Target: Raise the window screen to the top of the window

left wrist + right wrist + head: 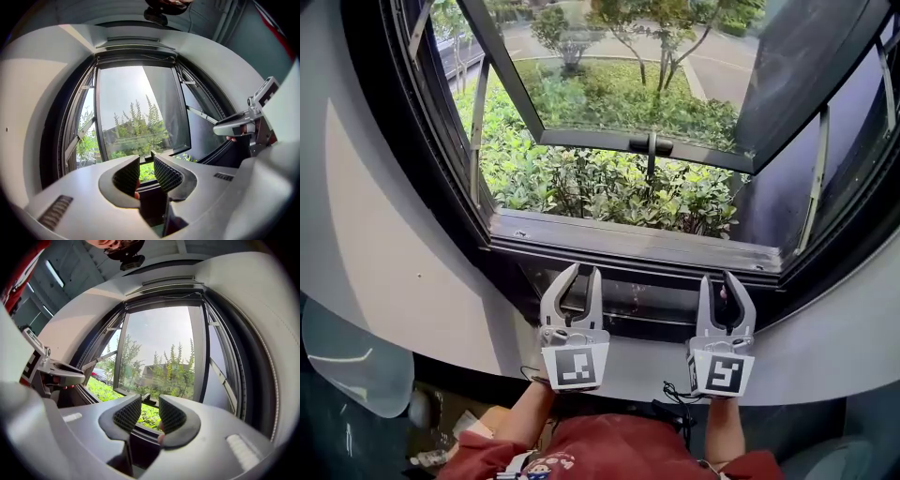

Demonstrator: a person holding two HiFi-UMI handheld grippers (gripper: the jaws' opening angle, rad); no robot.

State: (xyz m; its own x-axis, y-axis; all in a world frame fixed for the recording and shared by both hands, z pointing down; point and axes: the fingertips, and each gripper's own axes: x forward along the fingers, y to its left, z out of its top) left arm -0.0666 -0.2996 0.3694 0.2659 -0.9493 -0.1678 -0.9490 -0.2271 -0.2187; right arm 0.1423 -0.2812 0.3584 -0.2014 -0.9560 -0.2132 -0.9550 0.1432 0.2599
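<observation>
1. Reaching forward out of a red garment (609, 455) with a bare left forearm (525, 412) and a bare right forearm (724, 433), side by side, one behind each tool.
2. Holding the left grey hand-held gripper (584, 277) and the right grey hand-held gripper (718, 281) low, aiming the tips at the window with a slight upward tilt and turning the black-and-white marker cubes (575, 366) back toward the head camera. Leaving both released, with jaws partly apart and only air between the ribbed pads.
3. Hovering over or resting on the pale curved ledge (825, 361), not telling which, just short of the dark metal bottom rail (628, 248) of the window frame.
4. Looking out past an outward-tilted glass sash (628, 84) with a black handle (650, 145) to green shrubs (600, 187) beyond.
5. Finding no mesh of the roll-up window screen across the opening. Reading a pale grey bar (136, 44) along the head of the frame as its pull rail, probably sitting at the top already.
6. Judging the lift as likely finished, with both hands idling. Calling next for little more than checking that rail's seating. Failing that, reaching high and clamping both ends evenly.
</observation>
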